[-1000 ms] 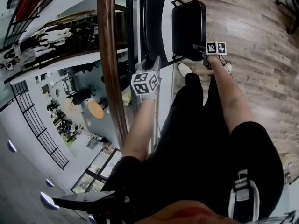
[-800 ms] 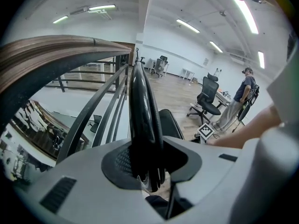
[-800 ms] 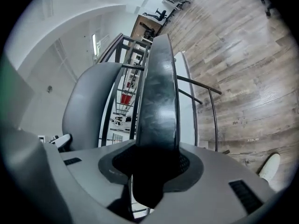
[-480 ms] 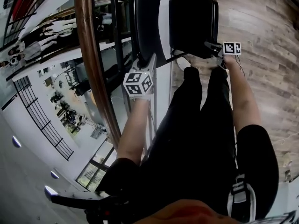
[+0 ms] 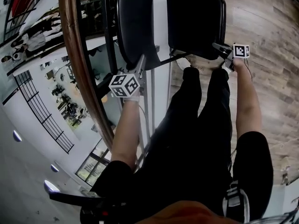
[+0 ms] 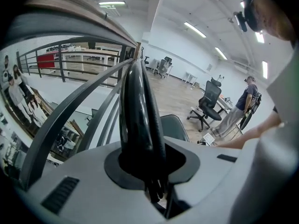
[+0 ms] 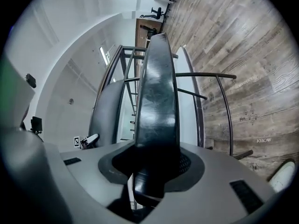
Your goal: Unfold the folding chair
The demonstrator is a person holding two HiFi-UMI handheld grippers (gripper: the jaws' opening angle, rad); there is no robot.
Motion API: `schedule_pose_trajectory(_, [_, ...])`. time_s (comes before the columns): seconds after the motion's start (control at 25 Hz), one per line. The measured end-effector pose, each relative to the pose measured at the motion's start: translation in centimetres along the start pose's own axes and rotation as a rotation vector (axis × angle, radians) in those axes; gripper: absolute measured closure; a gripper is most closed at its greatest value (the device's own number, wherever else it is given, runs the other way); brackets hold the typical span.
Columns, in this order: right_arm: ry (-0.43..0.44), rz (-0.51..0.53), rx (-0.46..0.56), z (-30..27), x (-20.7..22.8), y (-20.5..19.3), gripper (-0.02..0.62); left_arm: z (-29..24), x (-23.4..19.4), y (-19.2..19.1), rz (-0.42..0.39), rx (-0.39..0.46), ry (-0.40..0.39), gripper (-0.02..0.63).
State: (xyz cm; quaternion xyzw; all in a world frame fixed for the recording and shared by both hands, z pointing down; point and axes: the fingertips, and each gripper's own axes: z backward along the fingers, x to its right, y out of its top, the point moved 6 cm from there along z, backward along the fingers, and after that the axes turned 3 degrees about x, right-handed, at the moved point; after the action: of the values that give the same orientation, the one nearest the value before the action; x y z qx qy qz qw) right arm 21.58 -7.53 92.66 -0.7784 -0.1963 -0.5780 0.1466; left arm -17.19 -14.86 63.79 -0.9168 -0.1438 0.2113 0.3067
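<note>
Currently the folding chair point(image 5: 191, 36) stands part-open on the wooden floor point(image 5: 271, 27) just beside the railing point(image 5: 74, 64), with the left gripper point(image 5: 139, 64), its jaws having just been closing, clamped on the backrest point(image 5: 135, 17) edge and the right gripper point(image 5: 219, 47) clamped on the seat point(image 5: 198, 8) rim. Both holds are thin bites on glossy, rounded padding, so a hard push on the seat could, I judge, slide it out of the right gripper. If the backrest hold gives instead, the frame may skid and knock the railing or the person's shoes point(image 5: 183, 63) just below the seat.
</note>
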Motion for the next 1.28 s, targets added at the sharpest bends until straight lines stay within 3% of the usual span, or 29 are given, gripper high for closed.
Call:
schedule_pose_trajectory(0.08, [-0.058,0.021,-0.012,0.5,1.6,0.0,0.448,-0.1,-0.8,-0.5,0.014,0.006,-0.019,0.536])
schedule_pose_trajectory(0.12, [-0.042,0.021,-0.011,0.5,2.1,0.0,0.448,-0.1,-1.2,-0.7,0.021,0.007,-0.028,0.538])
schedule_pose_trajectory(0.28, [0.038,0.009,0.005,0.5,3.8,0.0,0.446,-0.9,-2.4,-1.6,0.047,-0.003,-0.053,0.538])
schedule_pose_trajectory(0.36, [0.150,-0.034,0.026,0.0,3.3,0.0,0.443,-0.9,-2.6,-1.6,0.048,-0.008,-0.063,0.538])
schedule_pose_trajectory(0.44, [0.182,-0.030,0.025,-0.3,3.1,0.1,0.439,-0.4,-3.1,-1.2,0.044,-0.014,-0.077,0.538])
schedule_pose_trajectory(0.6, [0.164,-0.019,0.006,-0.3,4.3,0.4,0.431,0.1,-4.9,-1.4,0.058,-0.018,-0.106,0.535])
schedule_pose_trajectory(0.84, [0.197,-0.031,-0.029,1.8,12.0,1.0,0.420,-3.6,-4.3,-6.6,0.094,-0.015,-0.120,0.534])
schedule_pose_trajectory(1.0, [0.166,-0.037,0.012,5.3,15.3,2.9,0.402,-7.4,-2.6,-5.8,0.090,-0.011,-0.173,0.532])
schedule_pose_trajectory(1.28, [0.157,-0.005,0.028,5.6,16.2,3.3,0.381,-7.3,-0.4,-5.5,0.093,0.032,-0.244,0.509])
